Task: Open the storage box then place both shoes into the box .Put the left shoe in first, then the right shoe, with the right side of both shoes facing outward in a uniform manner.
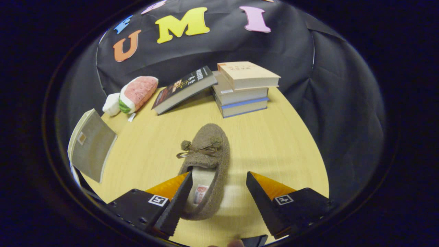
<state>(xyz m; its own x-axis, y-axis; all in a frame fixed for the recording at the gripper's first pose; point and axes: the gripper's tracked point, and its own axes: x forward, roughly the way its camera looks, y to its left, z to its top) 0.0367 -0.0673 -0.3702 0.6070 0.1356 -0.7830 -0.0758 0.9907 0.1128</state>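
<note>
We find the gripper (218,178) with its fingers spread wide apart above the light wooden tabletop (274,144). Between them lies one brown fuzzy shoe (207,161), a slipper with a small bow and pompom on its upper. Its heel end sits between the fingers and its toe points away from them, toward the books. The left finger (178,202) overlaps the shoe's opening at the heel; we cannot tell whether it touches the lining. The right finger (262,202) stands clear of the shoe, with bare tabletop between the two. Neither finger is pressing on the shoe.

Beyond the shoe we note a stack of three books (241,89) near the far edge of the tabletop. A dark-covered book (183,90) leans tilted against the stack's left side. To the left of that lies a plush toy shaped like a watermelon slice (133,94), resting on the tabletop. Nearer to the gripper, on the left, a grey flat panel (91,145) with a pale rim stands tilted at the tabletop's edge; we cannot tell what it belongs to.
</note>
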